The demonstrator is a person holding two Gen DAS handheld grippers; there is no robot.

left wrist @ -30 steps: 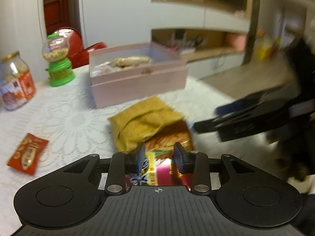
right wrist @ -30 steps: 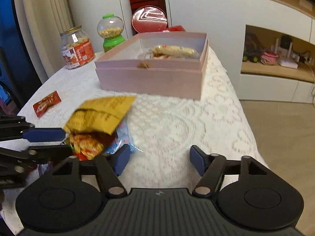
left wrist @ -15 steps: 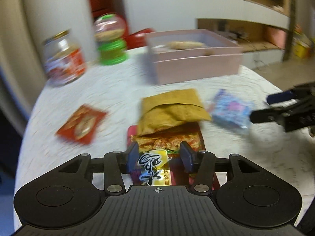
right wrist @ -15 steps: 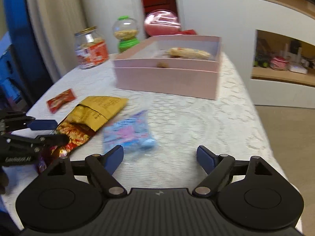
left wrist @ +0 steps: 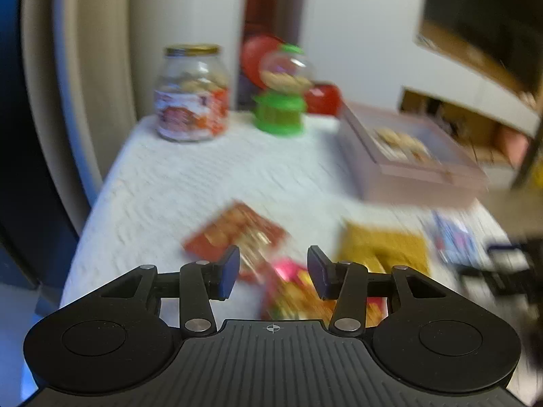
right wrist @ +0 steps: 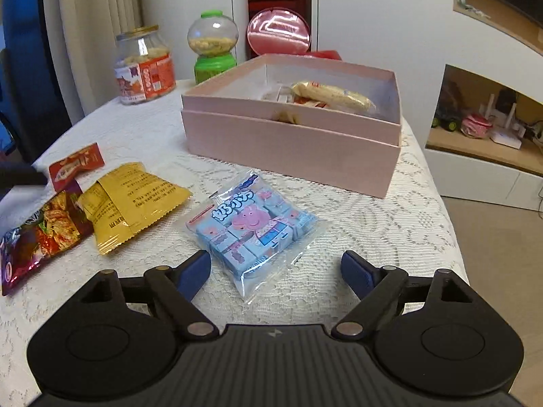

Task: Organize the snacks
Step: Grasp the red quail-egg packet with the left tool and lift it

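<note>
Meanwhile the right claw (right wrist: 275, 269) tilts down, widening over the blue packet (right wrist: 253, 229); the left claw (left wrist: 273, 271) narrows, gripping nothing.

It was a home living room: a lace tablecloth (right wrist: 390, 224) covered the table, curtains (right wrist: 101, 34) hung behind it, and a built-in wall shelf (right wrist: 482, 142) held toys and a router.

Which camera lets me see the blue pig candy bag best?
The right wrist view: the blue candy bag lies sharp and whole on the tablecloth, just ahead of the right gripper. In the left wrist view it is a small blur.
</note>
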